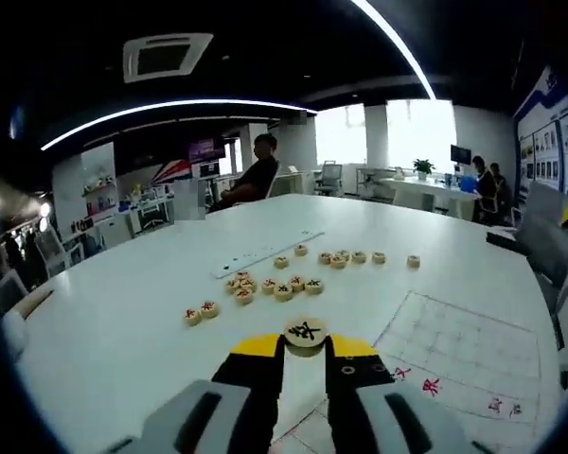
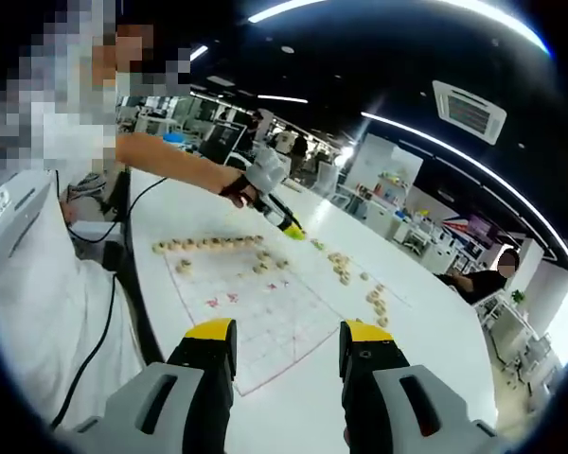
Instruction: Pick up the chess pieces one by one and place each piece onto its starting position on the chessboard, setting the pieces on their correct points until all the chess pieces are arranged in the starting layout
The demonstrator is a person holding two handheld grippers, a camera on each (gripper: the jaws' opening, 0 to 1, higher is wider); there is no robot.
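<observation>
One round chess piece (image 1: 305,333) with a black character sits clamped between the yellow-tipped jaws of the left gripper (image 1: 305,348), held above the white table (image 1: 123,322) just beside the near-left corner of the chessboard (image 1: 464,350). Beyond that board corner, loose chess pieces (image 1: 275,284) lie scattered on the table, a further line of them (image 1: 355,257) behind. Seen from the right gripper (image 2: 289,333), whose jaws stand apart with nothing between them, a row of pieces (image 2: 208,243) lines the board's far-left edge.

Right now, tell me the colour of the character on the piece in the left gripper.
Black, on a pale wooden disc between the left gripper's jaws; clearest in the left gripper view.
</observation>
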